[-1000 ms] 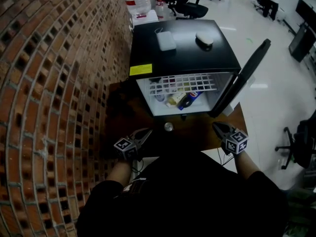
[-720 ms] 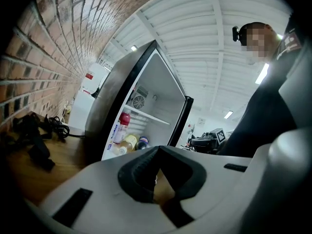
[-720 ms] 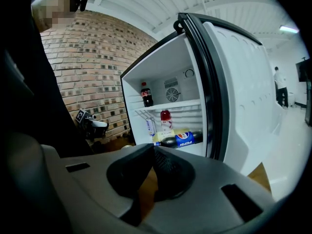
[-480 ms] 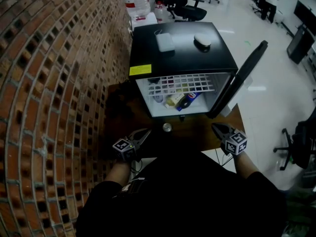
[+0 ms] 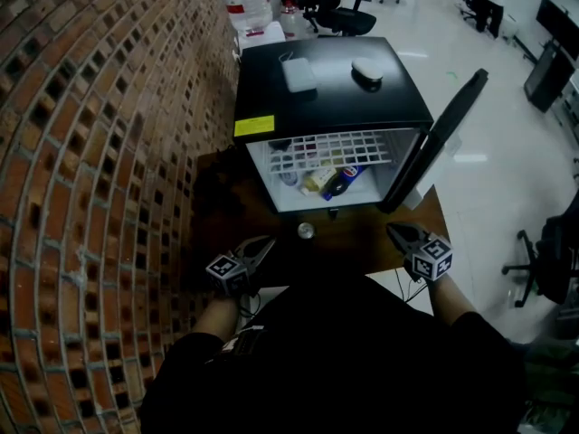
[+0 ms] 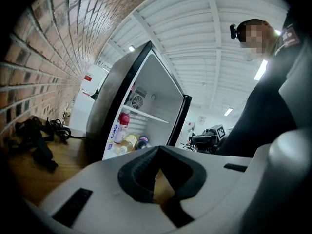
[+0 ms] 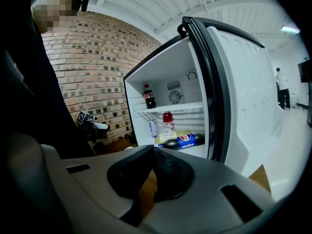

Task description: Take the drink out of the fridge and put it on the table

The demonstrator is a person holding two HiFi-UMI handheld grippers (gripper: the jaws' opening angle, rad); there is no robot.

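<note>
"Now, the hand-held grippers: what state?"

"Left hand-held gripper (image 5: 261, 246) has its jaws closed tip to tip, nothing between them; right hand-held gripper (image 5: 399, 234) the same, closed and empty; both hang low at the near edge of the table (image 5: 362, 244), well short of the fridge (image 5: 330, 89)."

"And the drink?"

"Door (image 5: 445, 134) swung wide to the right, so the interior is reachable; a blue-labelled bottle (image 7: 184, 140) lies on its side on the fridge floor, a yellow bottle (image 5: 318, 180) beside it, others upright behind; all inside. One small round silvery object (image 5: 306, 231) stands on the table just before the fridge; can or not, I cannot tell."

"Stage?"

"Judged only: this fits hands poised ahead of a reach, or drawn back once something is set down; the scene settles neither."
</note>
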